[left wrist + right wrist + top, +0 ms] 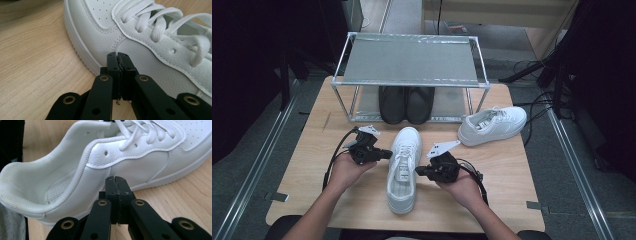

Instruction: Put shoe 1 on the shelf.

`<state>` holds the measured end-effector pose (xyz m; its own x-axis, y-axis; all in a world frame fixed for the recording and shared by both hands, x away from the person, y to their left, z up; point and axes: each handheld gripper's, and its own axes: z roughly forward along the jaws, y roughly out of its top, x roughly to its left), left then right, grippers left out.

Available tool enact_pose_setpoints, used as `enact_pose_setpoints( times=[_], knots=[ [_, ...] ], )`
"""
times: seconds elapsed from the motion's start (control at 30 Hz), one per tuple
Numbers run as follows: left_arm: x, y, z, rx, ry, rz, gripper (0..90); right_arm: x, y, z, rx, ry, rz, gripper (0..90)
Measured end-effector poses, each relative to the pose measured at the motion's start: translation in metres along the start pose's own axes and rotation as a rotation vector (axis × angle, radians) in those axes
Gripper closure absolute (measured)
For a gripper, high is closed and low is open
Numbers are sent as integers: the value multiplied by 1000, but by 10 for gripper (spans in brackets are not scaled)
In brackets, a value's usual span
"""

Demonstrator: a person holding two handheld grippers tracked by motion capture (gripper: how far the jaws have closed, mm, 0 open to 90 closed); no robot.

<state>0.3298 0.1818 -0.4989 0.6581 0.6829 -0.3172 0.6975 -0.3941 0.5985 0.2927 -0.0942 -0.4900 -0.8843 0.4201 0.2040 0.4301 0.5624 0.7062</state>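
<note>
On the counter (312, 165), mid-front, lies the white sneaker (404, 167), toe toward the shoe rack (412, 60). Looks light, w/ stiff sole, soft collar, smooth sides; grip collar or tongue. Free room L & R. Left hand-held gripper (388, 154) & right hand-held gripper (418, 171): jaws together, flanking it, holding nothing.
</note>
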Motion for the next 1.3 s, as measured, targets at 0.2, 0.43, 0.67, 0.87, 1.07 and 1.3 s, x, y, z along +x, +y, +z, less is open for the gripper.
enact_pose_setpoints(
  times=[0.2,0.43,0.67,0.87,1.07,1.3],
  knots=[
    [2,1,-5,-37,-21,-11,812,-9,-1,-11,-37,-15,22,860],
    [-6,3,-17,-46,-45,12,631,-31,-7,-36,-72,-52,85,768],
    [-9,0,-24,-78,-39,63,509,-52,-14,-59,-117,-120,132,677],
    [-8,-4,-27,-96,-36,57,468,-72,-18,-77,-151,-187,195,631],
    [-8,-8,-27,-83,-34,60,458,-90,-20,-95,-185,-234,233,608],
    [-10,-14,-27,-69,-33,61,456,-113,-18,-109,-204,-281,294,580]
  ],
)
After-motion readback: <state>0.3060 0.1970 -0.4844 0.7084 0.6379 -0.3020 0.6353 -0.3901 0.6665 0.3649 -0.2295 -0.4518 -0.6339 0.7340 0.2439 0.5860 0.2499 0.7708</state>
